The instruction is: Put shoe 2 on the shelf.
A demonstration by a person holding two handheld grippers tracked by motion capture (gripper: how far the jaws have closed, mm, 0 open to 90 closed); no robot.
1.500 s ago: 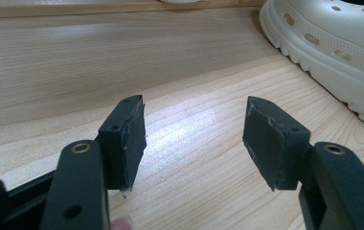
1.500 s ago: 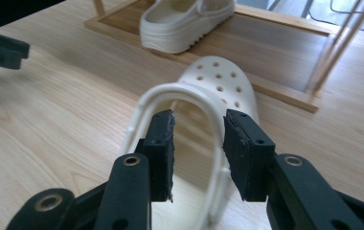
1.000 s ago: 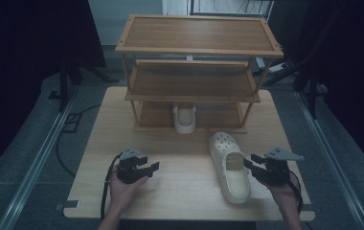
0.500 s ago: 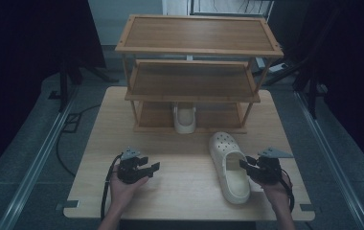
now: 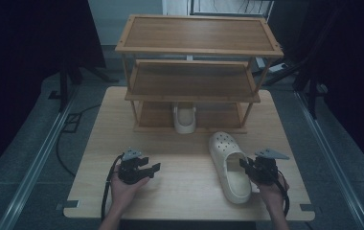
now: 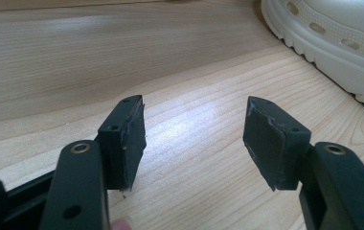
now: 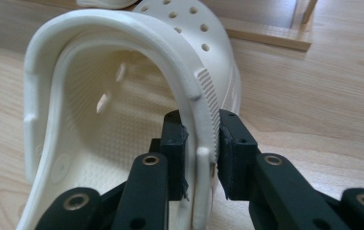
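While the right tool [image 7: 200, 158] pinches the side wall of the cream clog [image 5: 229, 165] at its opening, one jaw inside the rim and one outside, the left tool [image 6: 194, 141] rests with its jaws spread wide over bare wood near the front left of the tabletop [image 5: 180, 191], holding nothing. The clog lies flat on its sole at the front right of the tabletop, its long axis running roughly front to back, perforated toe toward the wooden shoe rack [image 5: 194, 86] at the back edge and heel toward the person. A second clog [image 5: 184, 120] already sits on the rack's bottom shelf. Judging from this, the step in hand is securing the grasp before lifting. The next move likely calls for raising the clog without letting the soft wall slip, then carrying it toe-first to the bottom shelf beside its mate, low enough to clear the middle shelf.
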